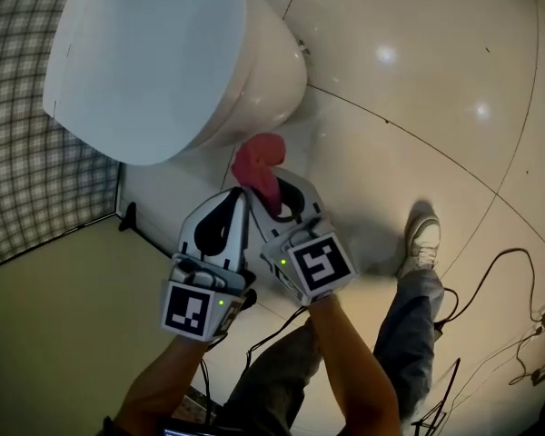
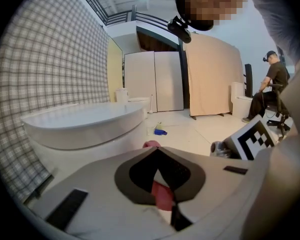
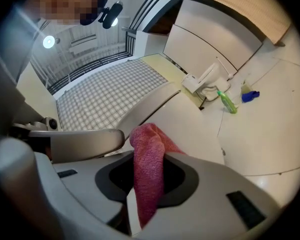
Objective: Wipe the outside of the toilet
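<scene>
Left hand-held gripper (image 2: 157,150) closed, right hand-held gripper (image 3: 144,154) clamping pink cloth (image 3: 149,181), glossy white toilet (image 1: 154,62)

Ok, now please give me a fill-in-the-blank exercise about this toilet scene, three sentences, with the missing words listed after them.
1. The pink cloth is clamped between the jaws of the ___ gripper.
2. The lid of the toilet is ___.
3. The bottle lying on the floor farther off is ___ in colour.

Missing words: right; closed; green.
</scene>
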Demonstrator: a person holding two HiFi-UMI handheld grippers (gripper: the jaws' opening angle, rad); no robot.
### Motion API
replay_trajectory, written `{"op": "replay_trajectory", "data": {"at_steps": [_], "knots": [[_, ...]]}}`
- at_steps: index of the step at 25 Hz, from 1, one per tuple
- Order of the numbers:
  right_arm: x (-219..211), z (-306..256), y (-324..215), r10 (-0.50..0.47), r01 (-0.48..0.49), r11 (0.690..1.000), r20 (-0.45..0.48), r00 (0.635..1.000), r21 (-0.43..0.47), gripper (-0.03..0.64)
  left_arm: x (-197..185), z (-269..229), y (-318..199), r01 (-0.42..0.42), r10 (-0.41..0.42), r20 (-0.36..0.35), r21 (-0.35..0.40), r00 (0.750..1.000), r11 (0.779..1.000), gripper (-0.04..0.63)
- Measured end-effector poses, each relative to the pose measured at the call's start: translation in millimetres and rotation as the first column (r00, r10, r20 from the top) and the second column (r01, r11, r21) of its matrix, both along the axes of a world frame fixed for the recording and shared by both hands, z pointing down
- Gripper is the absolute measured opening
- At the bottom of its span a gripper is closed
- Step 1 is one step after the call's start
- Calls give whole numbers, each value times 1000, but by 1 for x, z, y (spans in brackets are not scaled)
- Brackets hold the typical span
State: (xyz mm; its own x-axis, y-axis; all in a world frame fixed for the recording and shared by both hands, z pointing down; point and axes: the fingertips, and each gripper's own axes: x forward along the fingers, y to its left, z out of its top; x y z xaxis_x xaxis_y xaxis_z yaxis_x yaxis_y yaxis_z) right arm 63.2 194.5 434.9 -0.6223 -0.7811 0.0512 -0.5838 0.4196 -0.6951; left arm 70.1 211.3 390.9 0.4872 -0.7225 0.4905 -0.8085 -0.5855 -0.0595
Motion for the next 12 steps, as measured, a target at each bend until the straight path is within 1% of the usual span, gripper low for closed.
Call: {"op": "replay_trajectory", "data": {"at_steps": [2, 5, 7, 9, 12], "knots": [[24, 3, -25, 18, -18, 1000, -8, 1000, 3, 87, 17, 2, -19, 15, -15, -7, -5, 1000, 1000, 11], [67, 18, -77, 65, -64, 997, -28, 998, 32, 86, 52, 15, -54, 39, -40, -21, -10, 999, 999, 11], [89, 33, -108, 52, -51, 998, -32, 998, 25, 87, 79, 27, -77, 47, -47, -31, -15, 998, 999, 11], [105, 53, -135, 32, -32, 999, -27, 999, -1, 86, 99, 39, -96, 61, -62, -43, -24, 997, 998, 11], [118, 80, -167, -2, 2, 1000, -27, 1000, -22, 87, 115, 54, -118, 100, -101, -51, -36, 994, 994, 11]]}}
